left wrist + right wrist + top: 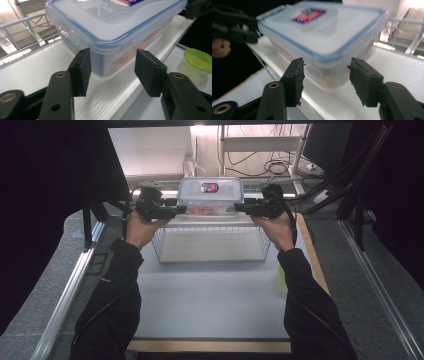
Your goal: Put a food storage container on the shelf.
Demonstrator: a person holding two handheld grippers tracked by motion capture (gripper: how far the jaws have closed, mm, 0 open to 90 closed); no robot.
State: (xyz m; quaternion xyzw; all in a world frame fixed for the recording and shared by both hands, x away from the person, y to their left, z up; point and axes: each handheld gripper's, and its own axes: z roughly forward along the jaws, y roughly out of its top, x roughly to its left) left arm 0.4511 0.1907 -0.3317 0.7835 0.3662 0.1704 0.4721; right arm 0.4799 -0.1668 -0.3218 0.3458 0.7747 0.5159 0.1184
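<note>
Here a clear plastic food box (210, 196) with rounded corners, a frosted lid edged by a blue seal and a red-and-blue label on top rests on a white, faintly wood-grained shelf board (200, 221), with a wire basket (212, 244) of thin grid bars directly in front of it on the pale grey table (210, 295). In the high view the left gripper (181, 210) comes at the box's left end and the right gripper (239, 208) at its right end, each held in a hand with a dark sleeve. The left gripper view gives what the high view cannot: its black, matte foam-faced jaws stand about half open astride one corner of the box, the left pad (82, 71) seeming to brush the wall, the other apart from it. It also shows a lime-green lidded tub (197, 59) on the table. The right gripper view shows that gripper's jaws, with ragged worn pads (295, 78), likewise half open around the opposite corner, no firm pinch visible. Something orange-red lies inside the box, blurred by the cloudy walls. The far rim of the box is cut off in the left gripper view.
</note>
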